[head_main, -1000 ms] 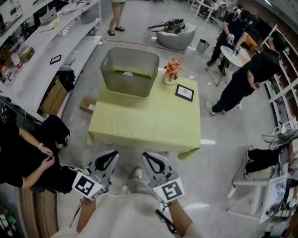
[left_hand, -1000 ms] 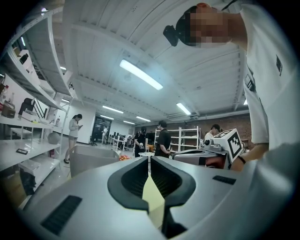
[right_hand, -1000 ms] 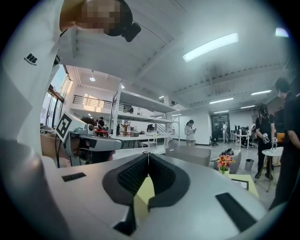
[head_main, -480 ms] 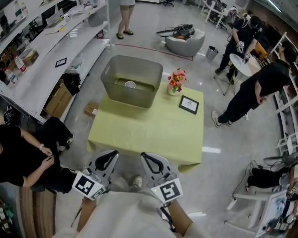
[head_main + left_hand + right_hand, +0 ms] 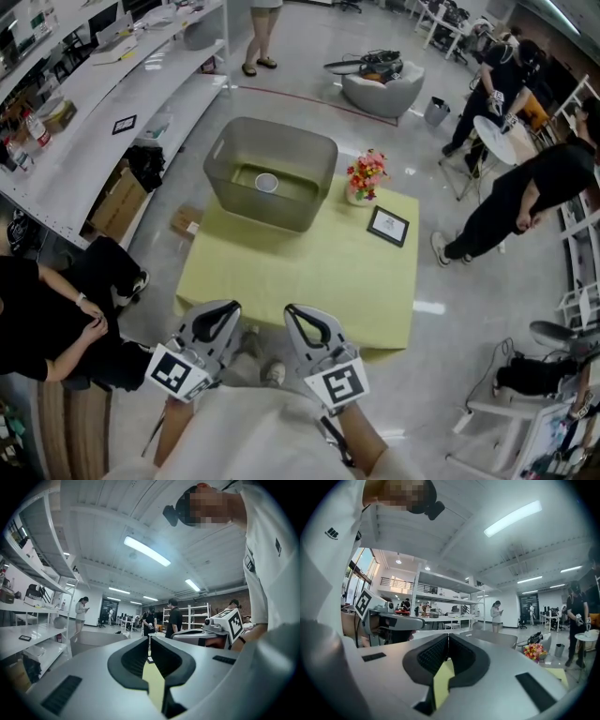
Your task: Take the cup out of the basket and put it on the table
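No legible writing; square coded markers on left tool (image 5: 226, 308) and right tool (image 5: 292, 311).

The cup (image 5: 266, 183) is small, white and round, and it sits on the floor of the basket (image 5: 223, 167) well ahead of both pairs of jaws, roughly in line with the gap between them. The basket is a grey-green, translucent tub with rounded corners. It stands on the far left part of the table (image 5: 309, 272), whose yellow-green cloth starts near the jaw tips.
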Tool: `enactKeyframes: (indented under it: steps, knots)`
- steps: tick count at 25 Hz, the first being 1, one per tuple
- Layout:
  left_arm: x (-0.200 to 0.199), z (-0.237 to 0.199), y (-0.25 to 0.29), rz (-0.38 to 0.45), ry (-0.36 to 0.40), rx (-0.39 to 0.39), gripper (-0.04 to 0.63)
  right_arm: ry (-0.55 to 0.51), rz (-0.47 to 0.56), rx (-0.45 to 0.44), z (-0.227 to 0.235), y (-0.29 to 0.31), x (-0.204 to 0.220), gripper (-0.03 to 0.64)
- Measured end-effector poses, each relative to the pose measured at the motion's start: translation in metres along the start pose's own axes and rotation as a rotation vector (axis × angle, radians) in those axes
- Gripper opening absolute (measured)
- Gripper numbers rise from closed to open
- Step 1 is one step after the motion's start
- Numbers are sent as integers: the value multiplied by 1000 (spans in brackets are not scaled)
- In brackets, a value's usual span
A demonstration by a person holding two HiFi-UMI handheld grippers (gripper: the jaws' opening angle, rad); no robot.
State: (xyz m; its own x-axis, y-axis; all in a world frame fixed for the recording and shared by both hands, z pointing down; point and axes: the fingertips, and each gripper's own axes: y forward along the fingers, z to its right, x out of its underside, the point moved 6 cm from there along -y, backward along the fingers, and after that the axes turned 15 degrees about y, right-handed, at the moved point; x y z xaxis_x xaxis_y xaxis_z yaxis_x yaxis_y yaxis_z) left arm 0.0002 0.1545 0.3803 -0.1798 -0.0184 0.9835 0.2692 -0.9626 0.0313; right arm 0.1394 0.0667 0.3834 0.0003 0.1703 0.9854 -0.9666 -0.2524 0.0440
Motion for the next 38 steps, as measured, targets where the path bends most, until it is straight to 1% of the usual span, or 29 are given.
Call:
enactKeyframes:
  steps: [4, 8, 13, 15, 18, 23, 30, 35, 38]
  knots:
    - [12, -26, 19, -11, 10, 19, 23, 16, 16, 19, 17, 27, -1, 11]
    - [18, -57, 40, -9, -1, 34, 23, -3, -8, 30, 38, 56, -2, 11]
    - [25, -96, 64, -13, -12, 59, 23, 26, 6, 52, 57, 95, -7, 9]
    - [29, -111, 71, -11, -15, 71, 23, 28, 9, 61, 63, 110, -9, 11]
    - [34, -133, 78, 0, -18, 87, 23, 25, -17, 79, 68, 131, -9, 11]
    - [39, -167, 93, 23, -22, 113, 23, 40, -6, 108, 74, 166, -15, 11]
    - [42, -198, 108, 43, -29, 139, 23, 34, -4, 133, 84, 195, -25, 11]
    - [47, -211, 119, 45, -35, 139, 23, 12, -10, 138, 94, 206, -31, 11]
    - [49, -215, 128, 38, -42, 133, 23, 22, -5, 133, 103, 211, -33, 11]
